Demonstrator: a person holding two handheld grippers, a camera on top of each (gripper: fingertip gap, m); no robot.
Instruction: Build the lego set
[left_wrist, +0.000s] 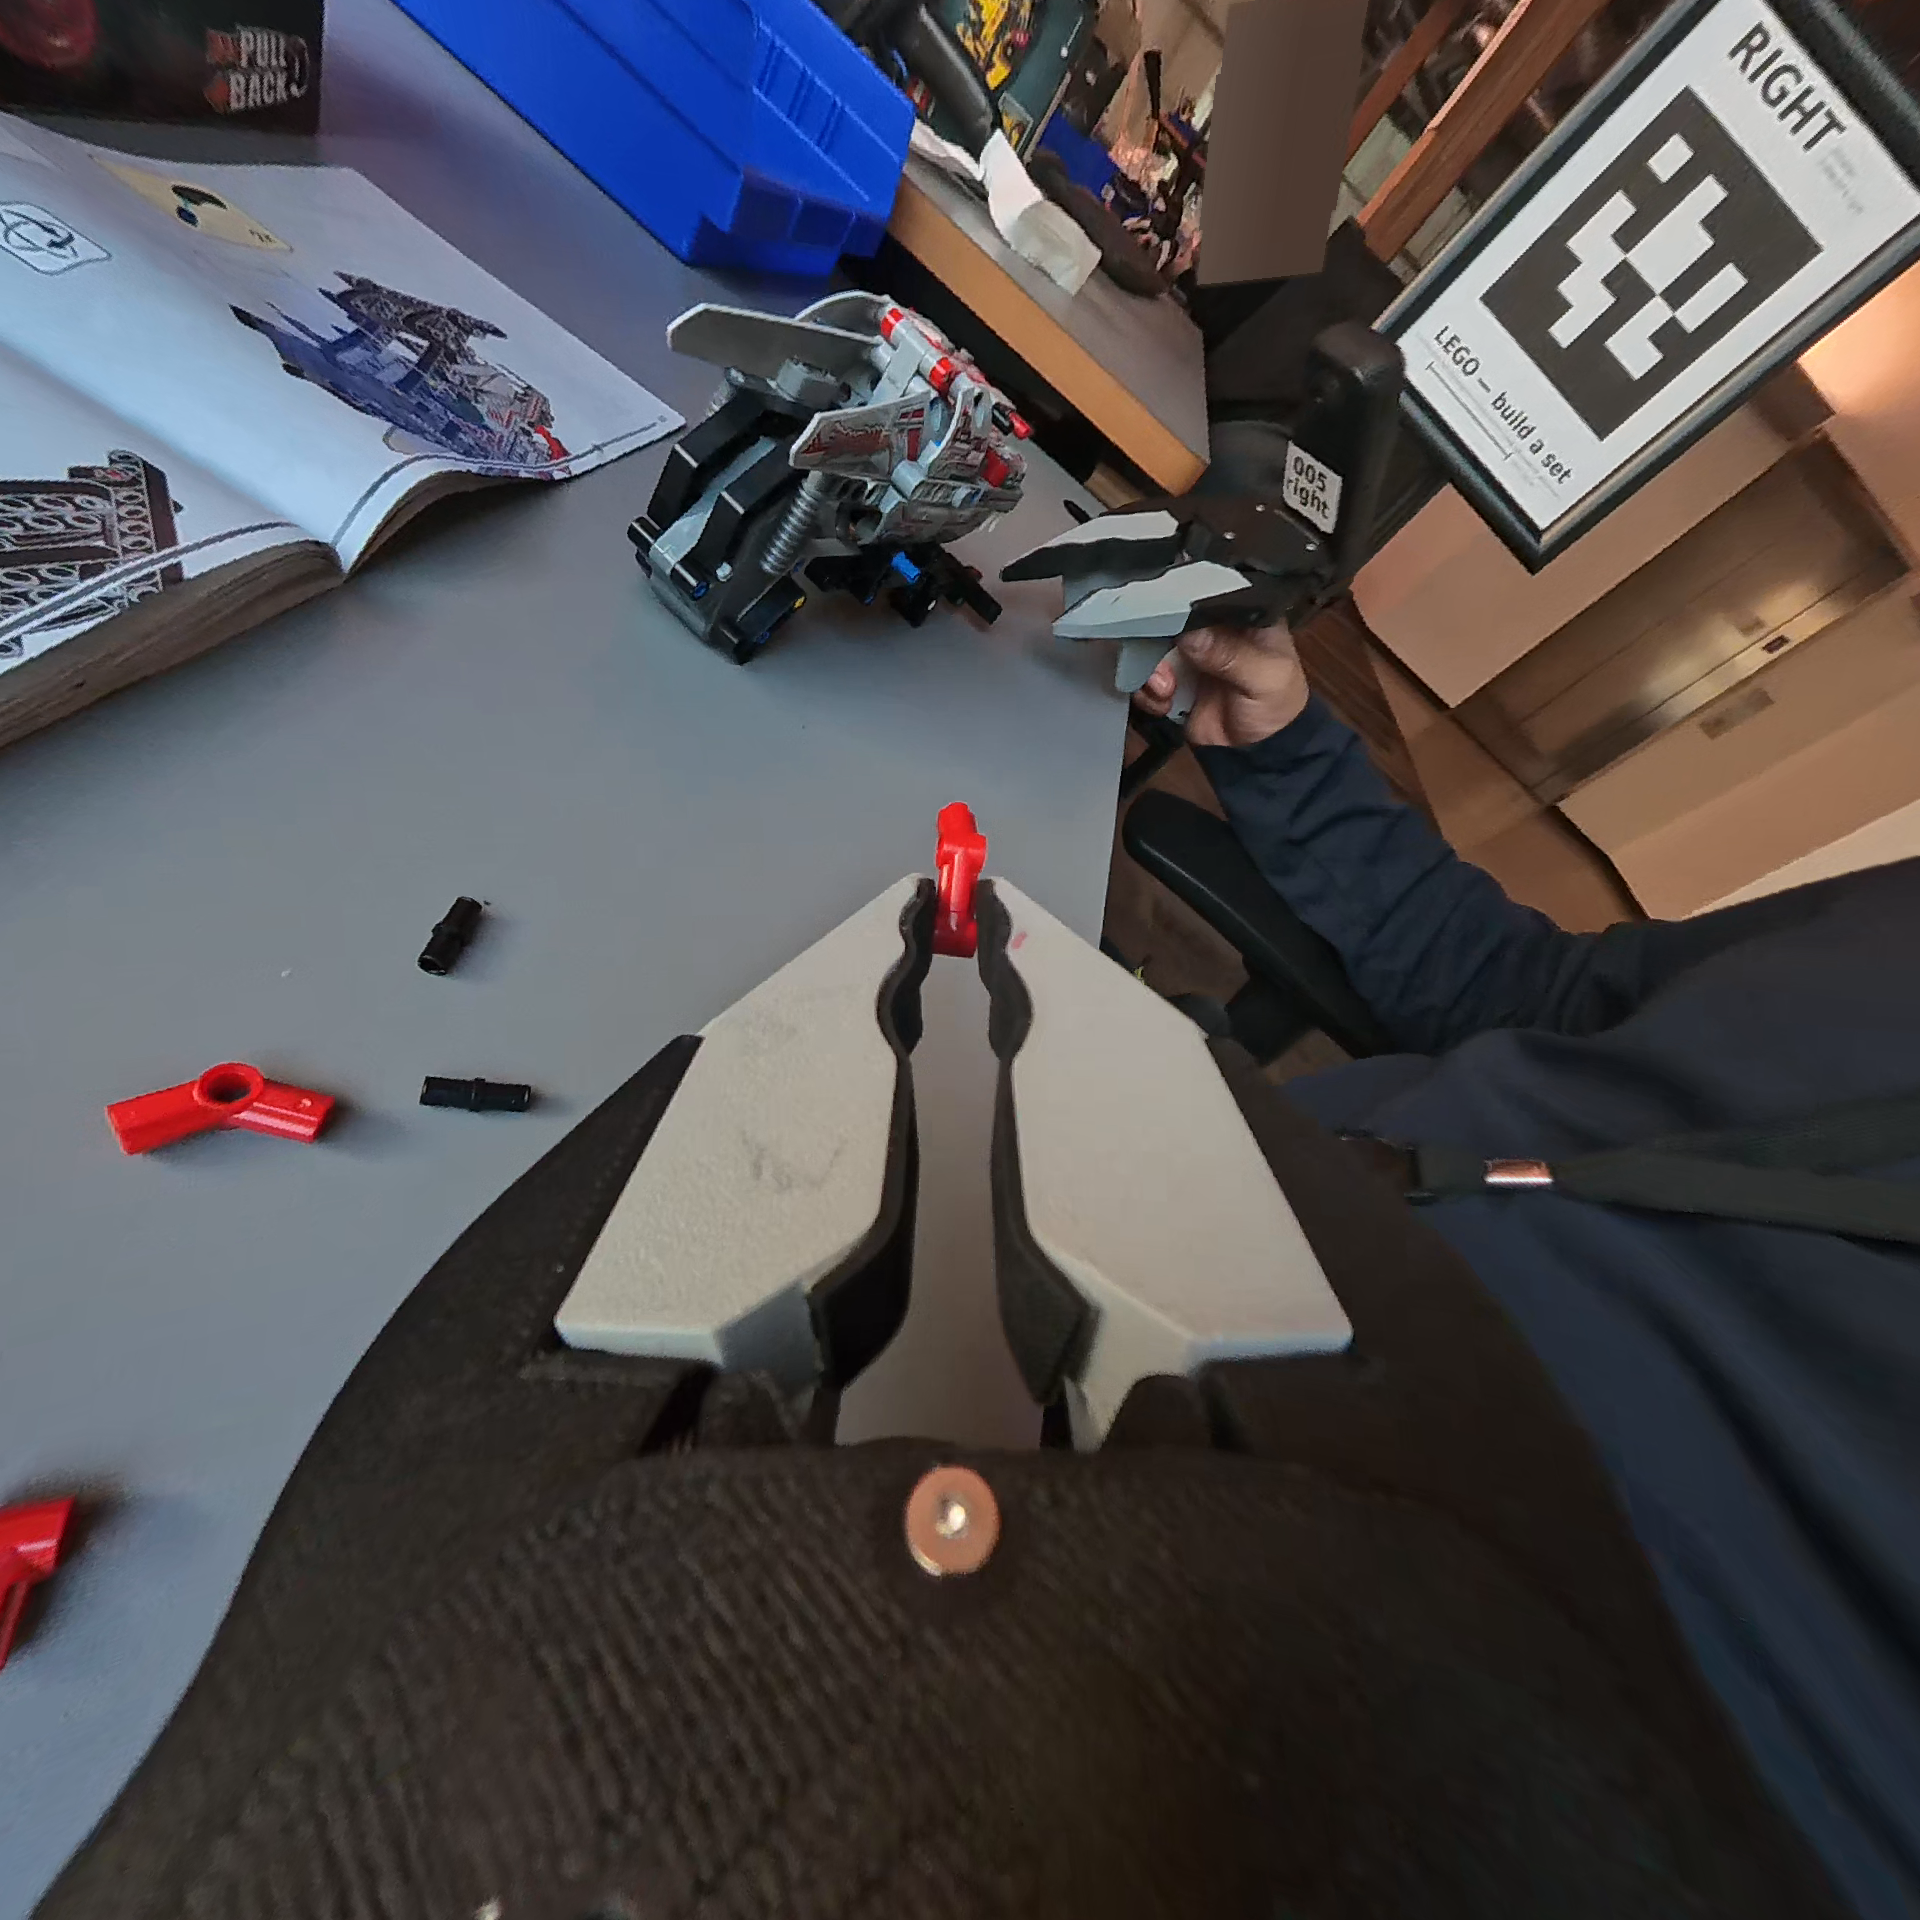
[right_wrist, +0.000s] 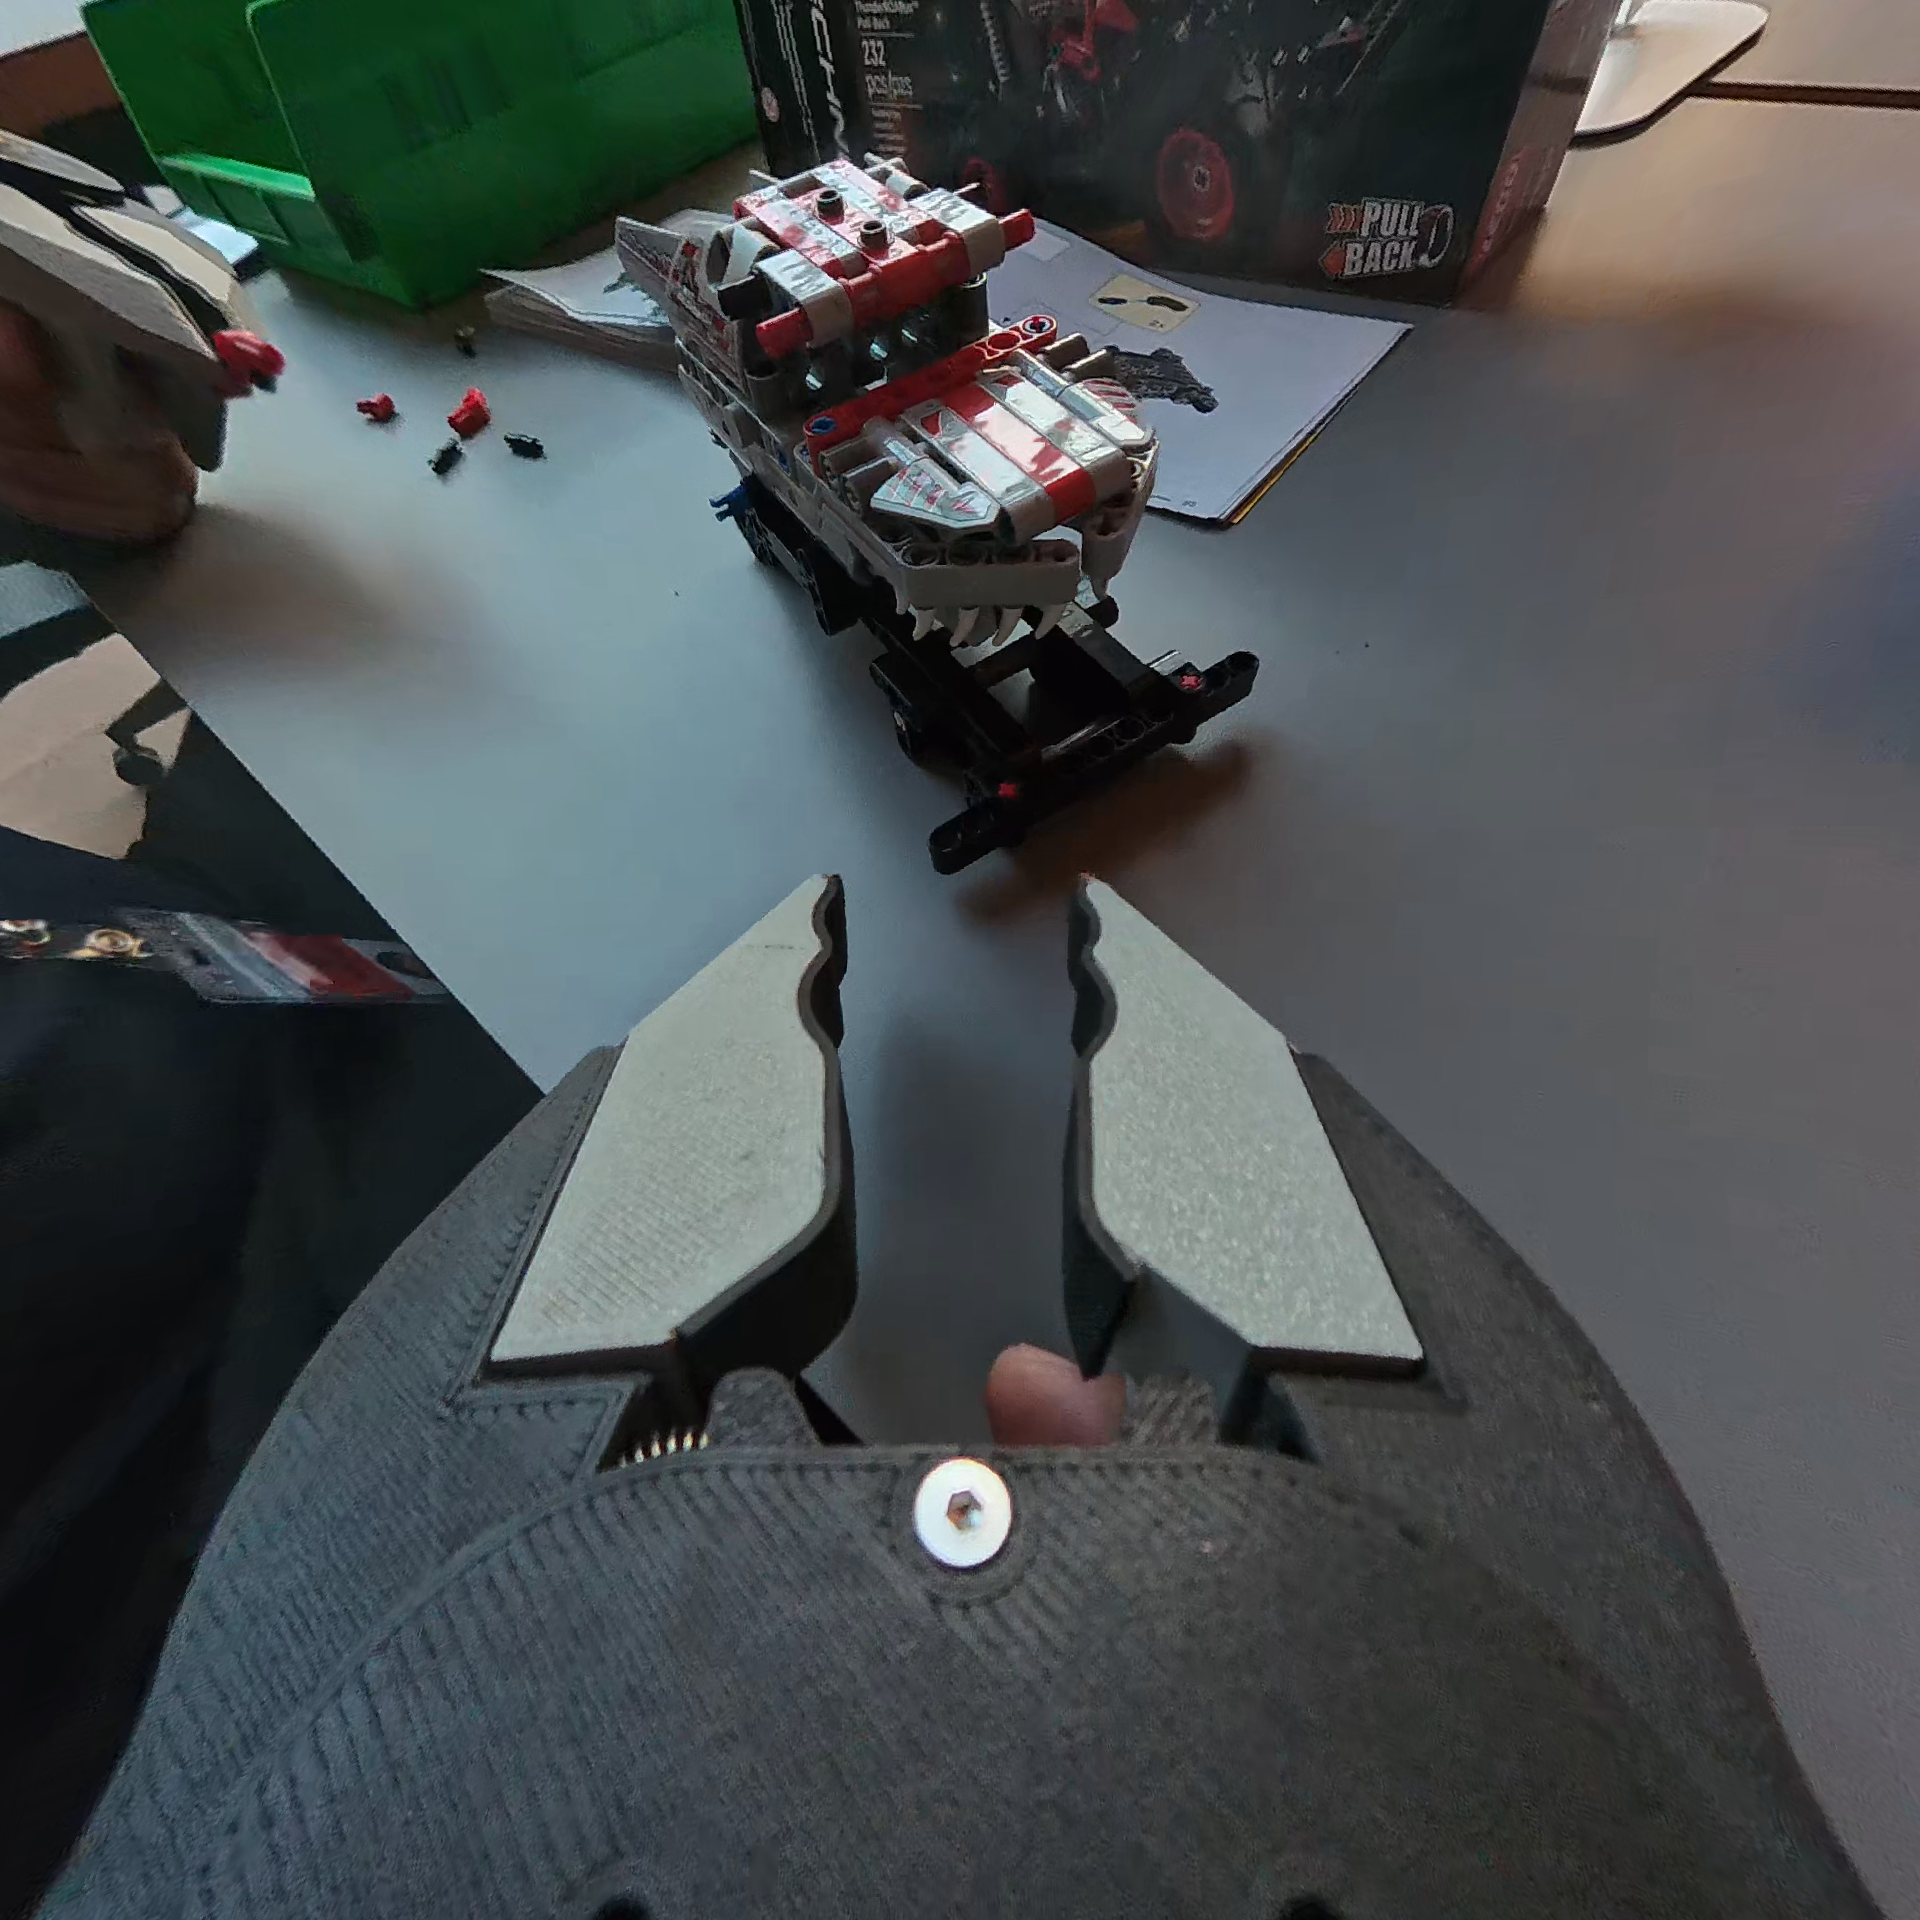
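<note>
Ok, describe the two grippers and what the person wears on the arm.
Both the left gripper and the right gripper have pale grey wedge-shaped fingers with wavy black inner edges, set in a black ridged printed body with one silver screw. The right carries a framed black-and-white square marker. The sleeve is dark navy.

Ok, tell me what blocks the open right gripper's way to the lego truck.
Nothing visible does. Only bare grey table lies between the right gripper and the lego truck and its black front bumper.

Grey-red-black lego truck (right_wrist: 935, 468) upright on table, loose red connector (left_wrist: 223, 1107) nearby
</note>
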